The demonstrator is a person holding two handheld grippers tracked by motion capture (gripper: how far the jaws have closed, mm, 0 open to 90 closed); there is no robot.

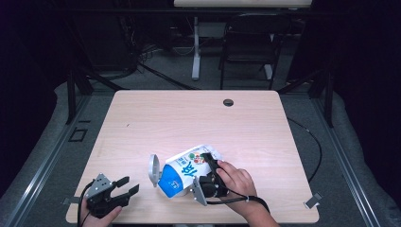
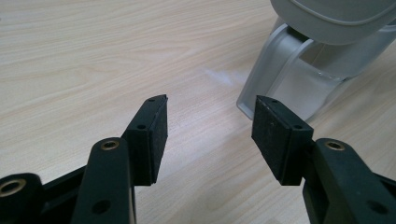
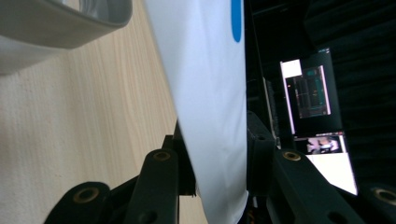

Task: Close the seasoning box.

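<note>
A white and blue printed pouch [image 1: 182, 172] lies tilted on the wooden table [image 1: 189, 118], its blue end toward the front left. My right gripper [image 1: 209, 161] comes in from the front right and is shut on the pouch; in the right gripper view the white pouch [image 3: 205, 70] is pinched between both jaws of the right gripper [image 3: 217, 149]. A grey plastic container [image 1: 153, 169] stands at the pouch's blue end. My left gripper [image 1: 128, 185] rests at the front left, open with nothing between its fingers. The left gripper [image 2: 210, 116] points at the grey container [image 2: 303, 79].
A dark cable hole [image 1: 228, 102] sits near the table's far edge. A black chair [image 1: 248, 42] and a white table leg [image 1: 195, 47] stand beyond the table. A lit monitor [image 3: 317, 116] shows in the right gripper view, and the container's grey rim [image 3: 60, 23] is at top left.
</note>
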